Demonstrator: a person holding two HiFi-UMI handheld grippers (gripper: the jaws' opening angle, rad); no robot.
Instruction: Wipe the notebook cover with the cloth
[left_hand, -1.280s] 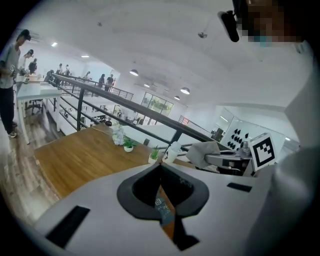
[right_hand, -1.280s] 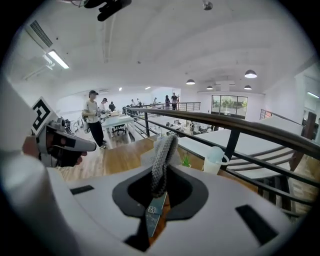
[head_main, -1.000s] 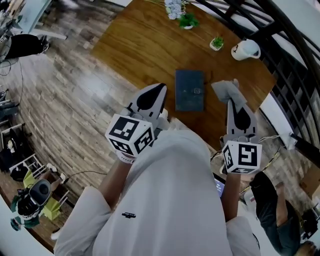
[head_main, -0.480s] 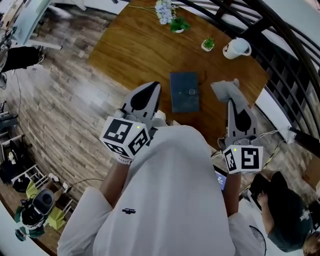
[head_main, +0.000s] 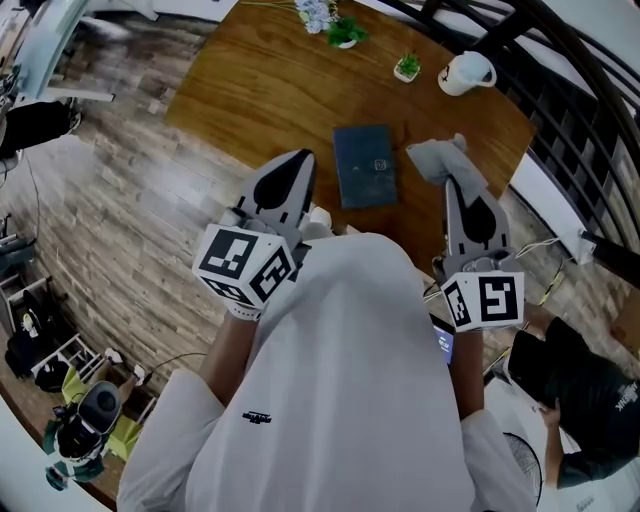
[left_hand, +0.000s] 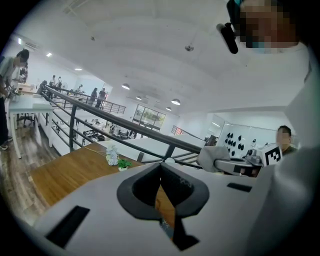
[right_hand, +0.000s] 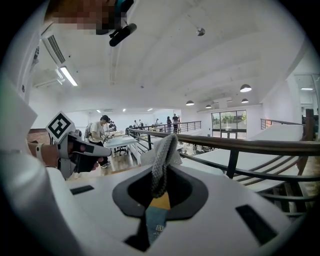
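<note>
A dark blue notebook with a small clasp lies flat on the wooden table. My right gripper is shut on a grey cloth, which hangs just right of the notebook, above the table. In the right gripper view the cloth stands pinched between the jaws, with a strip of the notebook below. My left gripper is shut with nothing in it, above the table's near edge, left of the notebook. In the left gripper view its tips meet.
A white mug, a small green plant and a pot of pale flowers stand at the table's far side. A black railing runs behind and to the right. Another person sits at lower right.
Both grippers have moved a little farther over the table toward the notebook, the right one still carrying the cloth. The view has shifted, so the table's objects sit higher in frame.
</note>
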